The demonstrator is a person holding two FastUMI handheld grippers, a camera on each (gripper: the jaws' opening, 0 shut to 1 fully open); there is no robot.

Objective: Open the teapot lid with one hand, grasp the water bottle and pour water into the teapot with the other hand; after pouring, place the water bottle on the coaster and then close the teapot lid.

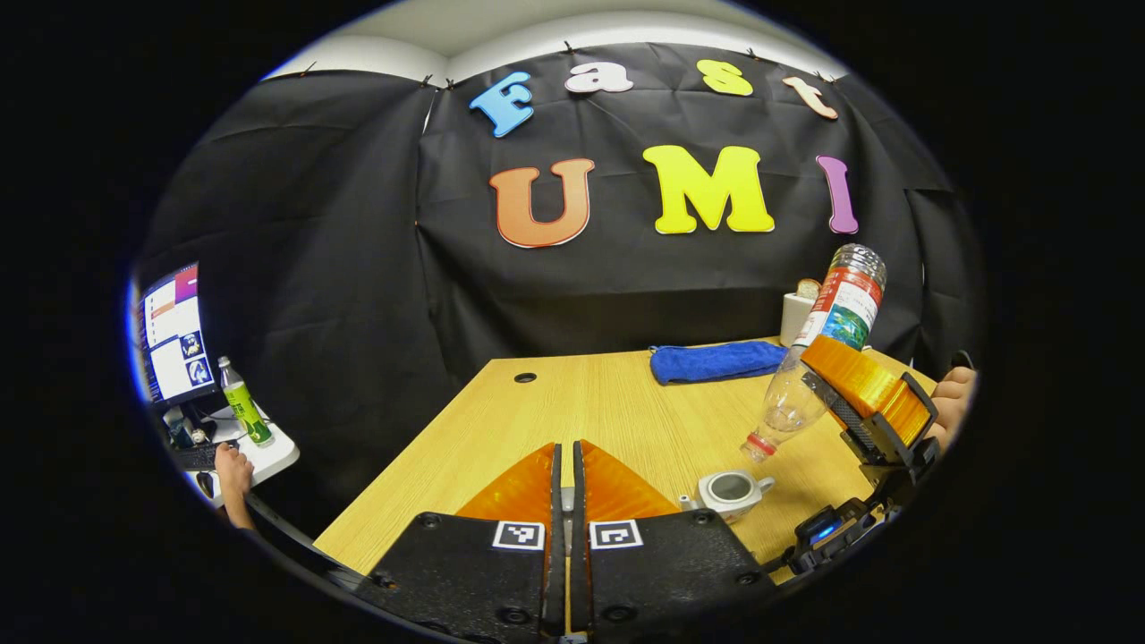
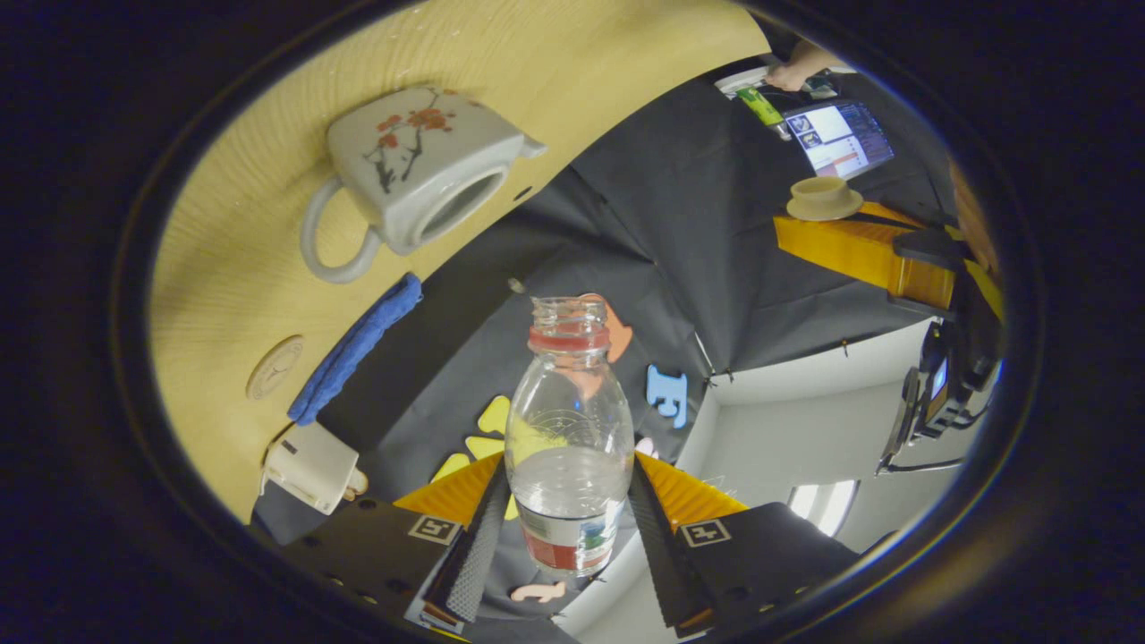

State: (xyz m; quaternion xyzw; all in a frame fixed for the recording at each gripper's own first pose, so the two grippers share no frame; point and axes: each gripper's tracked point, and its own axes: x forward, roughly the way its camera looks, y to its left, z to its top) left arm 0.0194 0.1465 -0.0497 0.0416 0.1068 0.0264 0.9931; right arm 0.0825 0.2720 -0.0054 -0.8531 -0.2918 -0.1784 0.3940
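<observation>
Right gripper (image 2: 565, 537), bottom centre of right gripper view: clamped on water bottle (image 2: 569, 447), both fingers pressing the labelled body. Bottle uncapped, tipped steeply, neck aimed down toward teapot (image 2: 420, 170) at upper left of that frame. Same bottle (image 1: 818, 358) at right of left gripper view, mouth just above and beside teapot (image 1: 729, 490), not over the opening for certain.

Left gripper (image 1: 564, 483), bottom centre of left gripper view: fingers together. Seen from the right gripper view, at upper right, a lid (image 2: 823, 199) sits at that gripper's tip; grip on it likely but contact hidden.

Teapot open on table (image 1: 581, 402). Coaster (image 2: 275, 365) at left, beside blue cloth (image 2: 353, 349).

Risks, judged: stream missing the small opening, wetting table; bottle slipping through the fingers at this tilt; lid dropping if held thinly.

Bottle label too blurred to read. Square coded markers on the gripper bodies, no legible writing.
</observation>
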